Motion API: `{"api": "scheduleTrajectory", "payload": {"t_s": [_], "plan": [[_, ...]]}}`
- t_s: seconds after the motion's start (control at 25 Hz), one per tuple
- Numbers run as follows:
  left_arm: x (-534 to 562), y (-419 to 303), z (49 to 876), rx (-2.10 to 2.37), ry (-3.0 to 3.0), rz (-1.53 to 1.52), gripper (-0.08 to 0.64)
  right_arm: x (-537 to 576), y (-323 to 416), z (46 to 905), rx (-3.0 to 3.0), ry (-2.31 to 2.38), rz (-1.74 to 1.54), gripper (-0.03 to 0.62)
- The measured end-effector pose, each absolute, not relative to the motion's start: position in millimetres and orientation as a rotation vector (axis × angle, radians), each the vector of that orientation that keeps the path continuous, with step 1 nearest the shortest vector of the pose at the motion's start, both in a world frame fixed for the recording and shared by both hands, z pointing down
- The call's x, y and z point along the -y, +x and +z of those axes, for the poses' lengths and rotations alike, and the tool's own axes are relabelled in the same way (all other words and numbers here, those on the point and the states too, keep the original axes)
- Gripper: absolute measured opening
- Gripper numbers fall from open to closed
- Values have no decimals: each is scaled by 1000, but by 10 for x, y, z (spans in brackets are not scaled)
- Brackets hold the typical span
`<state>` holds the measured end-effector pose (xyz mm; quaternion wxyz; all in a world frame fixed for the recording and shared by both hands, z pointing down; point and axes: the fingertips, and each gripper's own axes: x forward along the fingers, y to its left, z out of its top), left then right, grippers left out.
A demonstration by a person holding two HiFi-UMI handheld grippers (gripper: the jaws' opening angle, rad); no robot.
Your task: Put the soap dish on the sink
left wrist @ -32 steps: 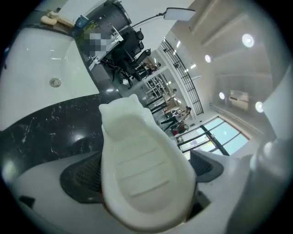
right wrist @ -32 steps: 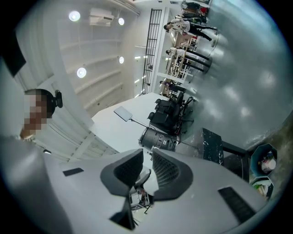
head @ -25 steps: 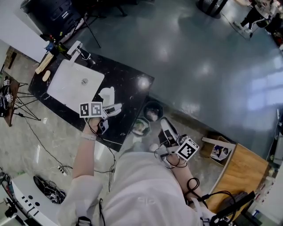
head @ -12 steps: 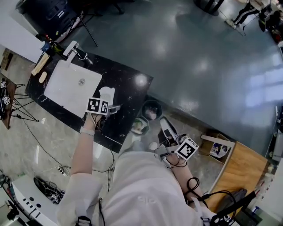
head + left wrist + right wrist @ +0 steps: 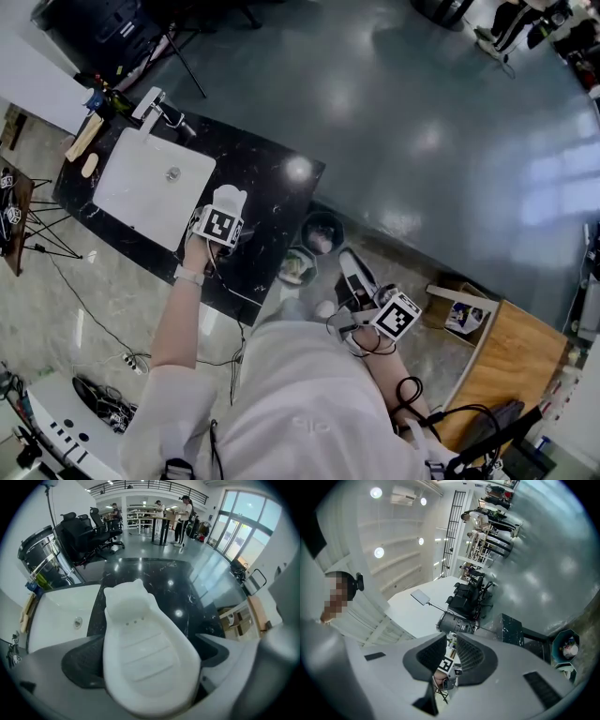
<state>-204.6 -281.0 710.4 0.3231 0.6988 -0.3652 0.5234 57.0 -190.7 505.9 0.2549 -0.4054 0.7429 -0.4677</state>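
pinching the white soap dish point(image 5: 228, 199) by its near end, the left gripper point(image 5: 223, 217) hangs over the black marble counter point(image 5: 272, 202) at about 9 o'clock in the head view. in the left gripper view the dish point(image 5: 143, 651) fills the space between the two dark pads point(image 5: 82, 667), which press on its sides. its ridged hollow faces up and its narrow lobed end points away toward 12 o'clock. whether its underside touches the counter cannot be told.

the white sink point(image 5: 141, 187) lies at 9 o'clock of the dish in the head view, just beside it. the dish is over the dark stone, not over the basin. the chrome faucet point(image 5: 155, 101) stands at the sink's far rim, toward 11 o'clock. two wooden pieces point(image 5: 86, 145) lie on the counter at the sink's 10 o'clock corner.

the right gripper point(image 5: 352, 272) is held low near the person's body at about 5 o'clock in the head view, well apart from the counter. its marker cube point(image 5: 398, 317) faces the camera. in the right gripper view its claw point(image 5: 451, 651) is pressed nearly together, with only a slim slit between the ribbed pads point(image 5: 471, 654) and nothing held there.

two round bins point(image 5: 323, 234) sit on the floor between the counter's edge and the right gripper.
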Motion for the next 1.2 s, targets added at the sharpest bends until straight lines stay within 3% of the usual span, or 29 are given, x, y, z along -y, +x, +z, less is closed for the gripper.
{"api": "scheduleTrajectory", "payload": {"t_s": [0.72, 1.2], "plan": [[2858, -2084, 7050, 1032, 1884, 1374, 584, 1871, 600, 5081, -2016, -1095, -1278, 77], [2741, -2030, 6493, 1151, 1948, 1107, 583, 1733, 581, 5003, -2033, -1060, -1266, 77]]}}
